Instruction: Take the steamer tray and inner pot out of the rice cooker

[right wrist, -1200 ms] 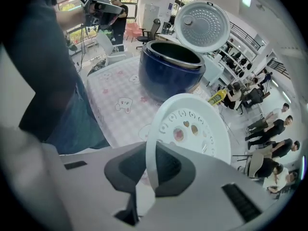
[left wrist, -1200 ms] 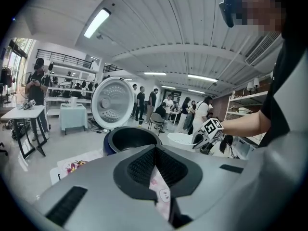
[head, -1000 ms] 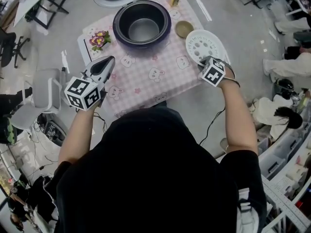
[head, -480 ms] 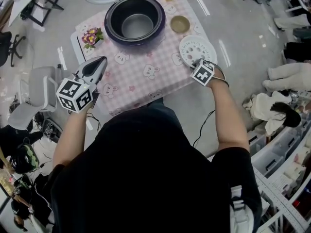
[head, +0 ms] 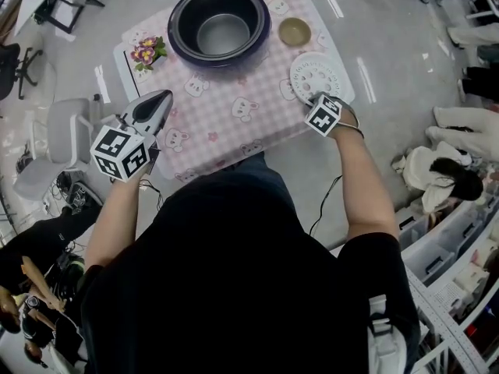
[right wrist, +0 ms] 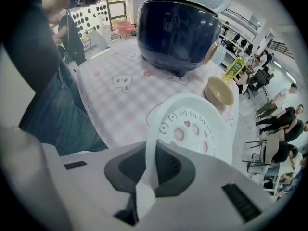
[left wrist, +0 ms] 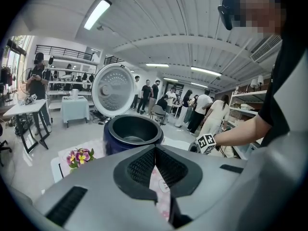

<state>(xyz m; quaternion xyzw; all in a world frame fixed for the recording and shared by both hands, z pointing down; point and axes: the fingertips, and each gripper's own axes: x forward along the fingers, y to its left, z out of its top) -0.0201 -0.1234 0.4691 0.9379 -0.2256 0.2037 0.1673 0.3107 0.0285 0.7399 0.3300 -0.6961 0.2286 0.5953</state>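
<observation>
steamer tray point(right wrist: 192, 129) in R gripper point(right wrist: 150, 150), underside hidden

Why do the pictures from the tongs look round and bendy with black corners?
Left gripper view: a wide lens curves the ceiling and darkens the corners; the close left tongs look soft. Right gripper view: same bulge, swollen rice cooker, steamer tray rim blurry in the right tongs. Head view: milder bending, no dark corners.

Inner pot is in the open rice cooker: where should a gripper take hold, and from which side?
Probably the inner pot's top rim, pinched from straight above on the side nearest the person. It sits sunk in the rice cooker, walls hidden, mouth open upward, so only the rim offers an edge.
</observation>
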